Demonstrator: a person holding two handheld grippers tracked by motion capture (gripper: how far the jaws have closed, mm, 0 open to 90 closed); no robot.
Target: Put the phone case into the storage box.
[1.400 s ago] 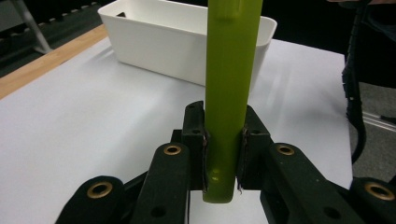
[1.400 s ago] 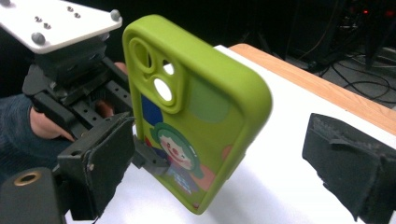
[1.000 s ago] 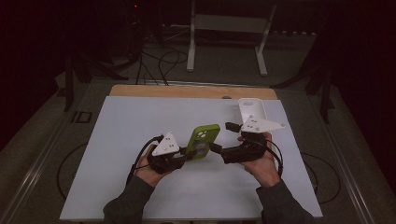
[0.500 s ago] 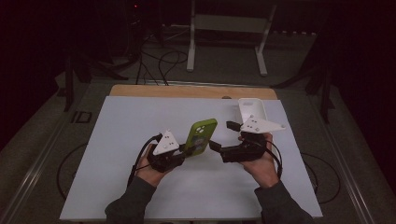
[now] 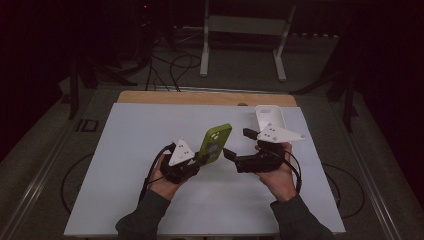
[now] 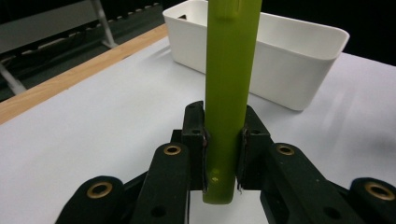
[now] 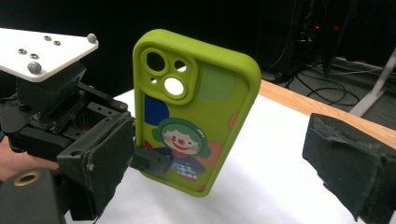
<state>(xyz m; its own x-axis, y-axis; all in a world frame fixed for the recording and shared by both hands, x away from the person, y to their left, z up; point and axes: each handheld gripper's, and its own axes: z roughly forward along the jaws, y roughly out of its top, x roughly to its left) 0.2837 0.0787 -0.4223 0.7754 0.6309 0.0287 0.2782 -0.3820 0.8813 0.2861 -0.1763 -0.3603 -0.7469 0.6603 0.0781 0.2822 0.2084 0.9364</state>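
Left tongs clamp the lower end of an upright green phone case; right tongs stand wide, just beside it, above the bench.

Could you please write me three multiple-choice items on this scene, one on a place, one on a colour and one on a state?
1. Where is the white bin?
A. at the table's far side
B. on the floor
C. in the right gripper

2. What colour is the phone case?
A. red
B. green
C. black

3. How does the left gripper stand?
A. wide open, with nothing in it
B. lying on the table
C. shut on the phone case

Key: 1 A, it stands on the white table near the far edge; 2 B, bright green; 3 C, both jaws press its sides.
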